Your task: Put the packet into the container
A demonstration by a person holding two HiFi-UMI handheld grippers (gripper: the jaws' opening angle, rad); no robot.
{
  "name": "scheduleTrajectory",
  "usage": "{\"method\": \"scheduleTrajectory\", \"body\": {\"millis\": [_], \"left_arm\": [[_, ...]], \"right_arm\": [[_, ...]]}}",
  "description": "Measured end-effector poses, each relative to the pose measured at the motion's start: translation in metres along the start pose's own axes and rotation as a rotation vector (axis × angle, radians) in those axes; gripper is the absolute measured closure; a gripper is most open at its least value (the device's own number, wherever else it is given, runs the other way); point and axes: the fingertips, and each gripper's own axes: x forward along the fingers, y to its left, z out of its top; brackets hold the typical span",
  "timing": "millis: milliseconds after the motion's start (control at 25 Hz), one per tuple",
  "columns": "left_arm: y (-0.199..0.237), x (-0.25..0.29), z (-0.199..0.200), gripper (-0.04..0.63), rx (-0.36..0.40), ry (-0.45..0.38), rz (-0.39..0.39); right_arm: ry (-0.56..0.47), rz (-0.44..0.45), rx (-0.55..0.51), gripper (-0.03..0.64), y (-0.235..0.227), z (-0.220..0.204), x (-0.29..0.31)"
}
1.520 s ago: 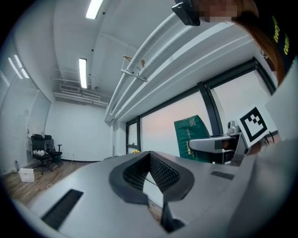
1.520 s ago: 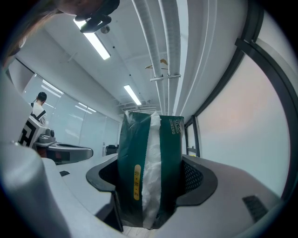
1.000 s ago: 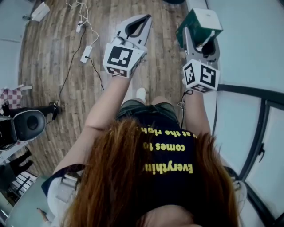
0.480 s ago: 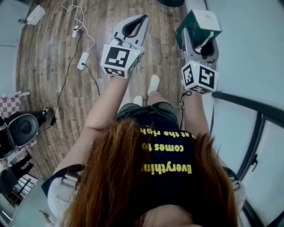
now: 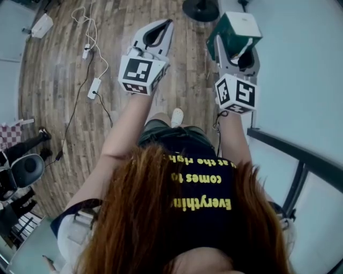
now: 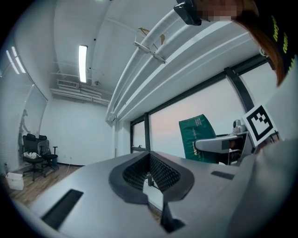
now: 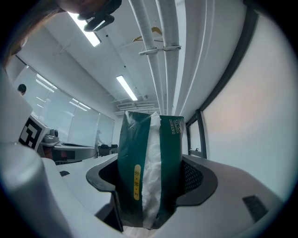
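A dark green packet (image 5: 234,28) with a white strip sits between the jaws of my right gripper (image 5: 235,42), which is shut on it and held out level ahead of the person. In the right gripper view the packet (image 7: 149,172) stands upright and fills the gap of that gripper (image 7: 151,188). My left gripper (image 5: 167,24) is held beside it at the left, shut, with nothing in it. In the left gripper view its jaws (image 6: 150,173) meet with only a thin slit, and the packet (image 6: 196,137) shows off to the right. No container is in view.
Below is a wooden floor (image 5: 64,48) with white cables and a power adapter (image 5: 94,88) at the left. A black round base (image 5: 202,9) stands at the top. A dark chair (image 5: 21,168) is at far left. A white wall and a dark window frame (image 5: 300,160) run along the right.
The floor has slid through the head view as the person walks forward; the black round base has come in at the top. Both grippers keep their pose and the packet stays gripped.
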Motion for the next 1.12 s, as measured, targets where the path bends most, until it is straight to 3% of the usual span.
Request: {"method": "scheduleTrajectory", "body": {"millis": [320, 840, 1120], "left_arm": [[0.026, 0.08, -0.017, 0.595, -0.004, 0.017, 0.006], [0.154, 0.255, -0.037, 0.595, -0.011, 0.021, -0.075], [0.185, 0.334, -0.05, 0.595, -0.007, 0.02, -0.101]], "right_arm": [[0.023, -0.008, 0.017, 0.275, -0.046, -0.023, 0.072], [0.024, -0.08, 0.022, 0.273, -0.083, -0.038, 0.275], [0.033, -0.109, 0.027, 0.273, -0.118, -0.058, 0.341]]}}
